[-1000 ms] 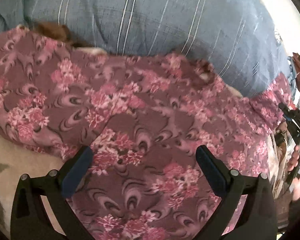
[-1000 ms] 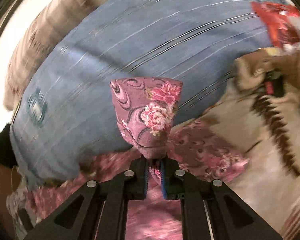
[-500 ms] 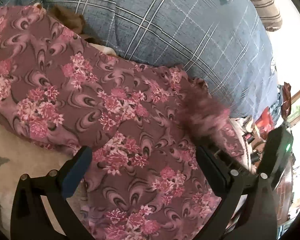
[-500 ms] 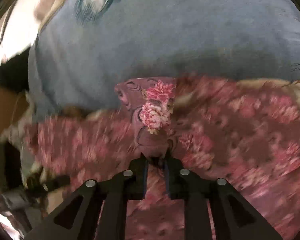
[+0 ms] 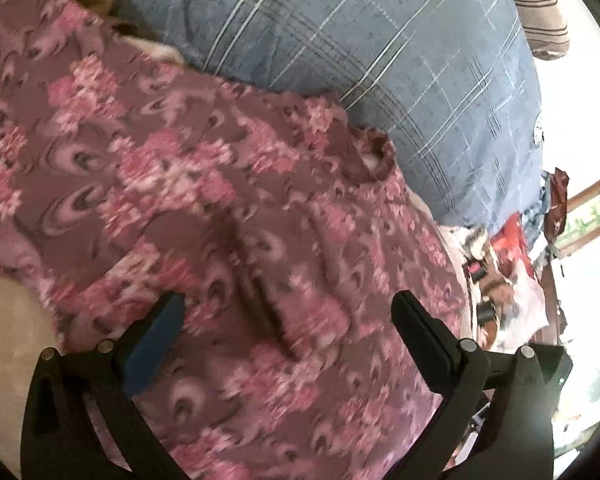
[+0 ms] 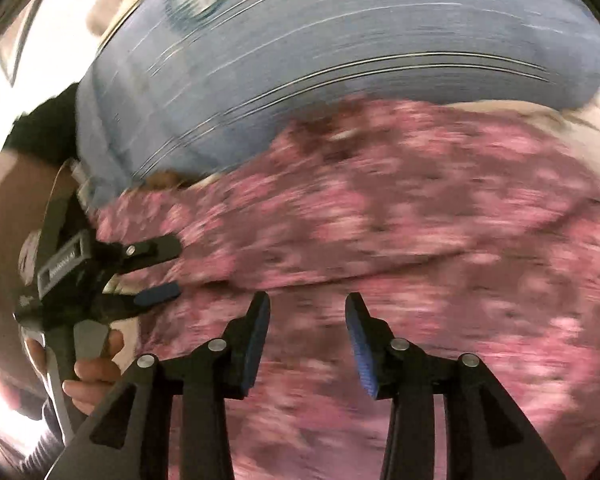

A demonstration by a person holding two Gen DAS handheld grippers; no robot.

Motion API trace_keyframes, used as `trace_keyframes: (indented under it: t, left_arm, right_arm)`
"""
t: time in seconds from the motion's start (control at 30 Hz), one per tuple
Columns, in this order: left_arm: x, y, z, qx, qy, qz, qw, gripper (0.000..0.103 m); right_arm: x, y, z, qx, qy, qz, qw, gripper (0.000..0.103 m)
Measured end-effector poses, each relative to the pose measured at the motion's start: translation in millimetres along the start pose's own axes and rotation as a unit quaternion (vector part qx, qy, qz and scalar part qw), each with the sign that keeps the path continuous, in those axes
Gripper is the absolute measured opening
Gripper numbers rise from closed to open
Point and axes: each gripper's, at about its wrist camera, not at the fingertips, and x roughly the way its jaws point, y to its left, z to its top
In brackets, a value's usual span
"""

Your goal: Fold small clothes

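R gripper [image 6: 306,320] fingers just been opening, nothing between them now, floral garment [image 6: 380,208] lies right under/ahead. L gripper [image 5: 288,320] fingers spread wide over same cloth, empty too.

Blue checked pillow [image 5: 380,60] blocks the far side, touching the floral garment [image 5: 180,184].

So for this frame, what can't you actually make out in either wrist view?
- Right wrist view: motion blur smears the floral garment; folds and edges unreadable.
- Left wrist view: the garment's lower part is cut off by the frame edge and the left gripper.
- Small items at the right edge: too small, blurred.
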Motion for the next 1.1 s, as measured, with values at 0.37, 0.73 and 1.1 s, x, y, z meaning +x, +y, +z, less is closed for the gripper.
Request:
trace_keyframes:
  t: [0.37, 0.73, 1.1]
  left_arm:
    - [-29.8, -16.2, 35.5, 0.01, -0.031, 0.032, 0.9989, 0.005]
    - [2.6, 13.5, 16.4, 0.024, 0.031, 0.133, 0.9903, 0.009]
    - [-48.1, -6.6, 18.8, 0.007, -0.026, 0.076, 0.9967, 0.044]
  right_arm:
    - [-49.3, -122.9, 18.1, 0.216, -0.086, 0.034, 0.972, 0.044]
    - [-26.8, -152.6, 28.8, 0.251, -0.096, -0.01, 0.963, 0.004]
    - [-40.8, -104.3, 42.3, 0.163, -0.109, 0.006, 0.98, 0.025]
